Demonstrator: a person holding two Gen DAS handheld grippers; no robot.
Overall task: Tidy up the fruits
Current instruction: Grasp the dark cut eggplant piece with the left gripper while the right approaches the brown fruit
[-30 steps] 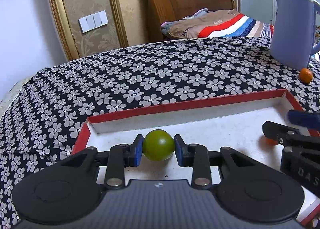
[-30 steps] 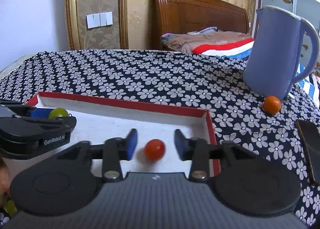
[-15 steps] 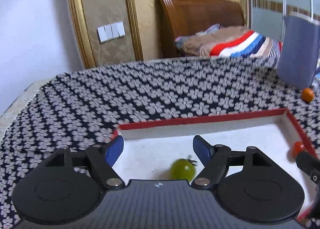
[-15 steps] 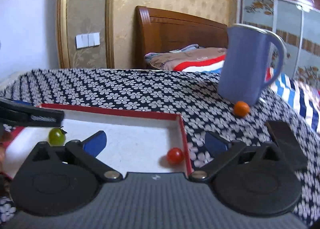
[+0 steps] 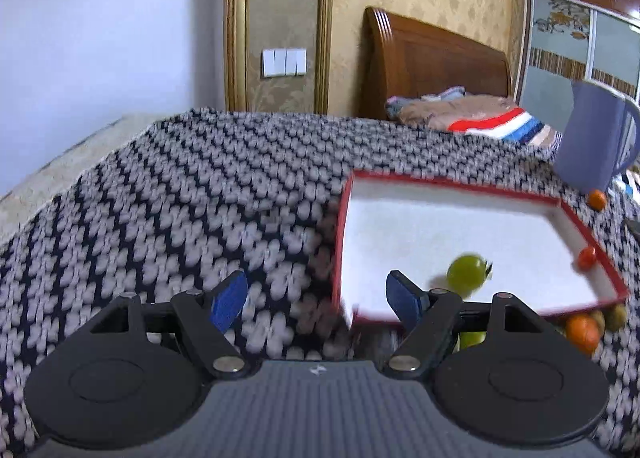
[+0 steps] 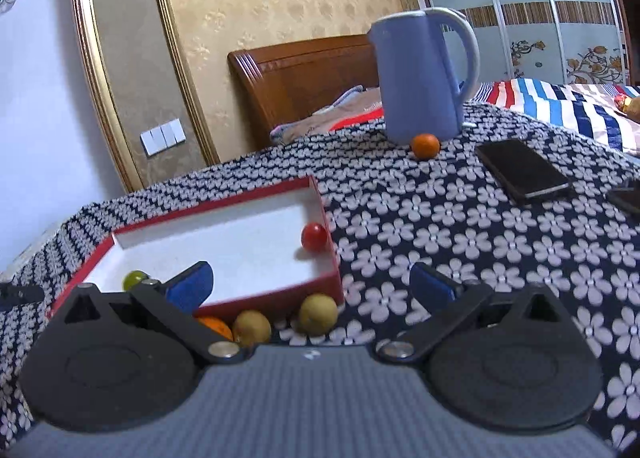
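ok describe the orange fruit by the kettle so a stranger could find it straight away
Find the tall blue kettle standing on the flowered tablecloth, beyond the red-rimmed tray. A small orange fruit sits at its base. Unlike the other fruits, it lies far from the tray, alone.

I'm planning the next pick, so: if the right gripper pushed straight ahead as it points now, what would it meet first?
Probably only the flowered tablecloth. The right gripper is open; the red box sits just left of its line, the kettle and small orange far ahead. Depth is unclear.

Even indoor light, left-wrist motion blur, fisheye bending.
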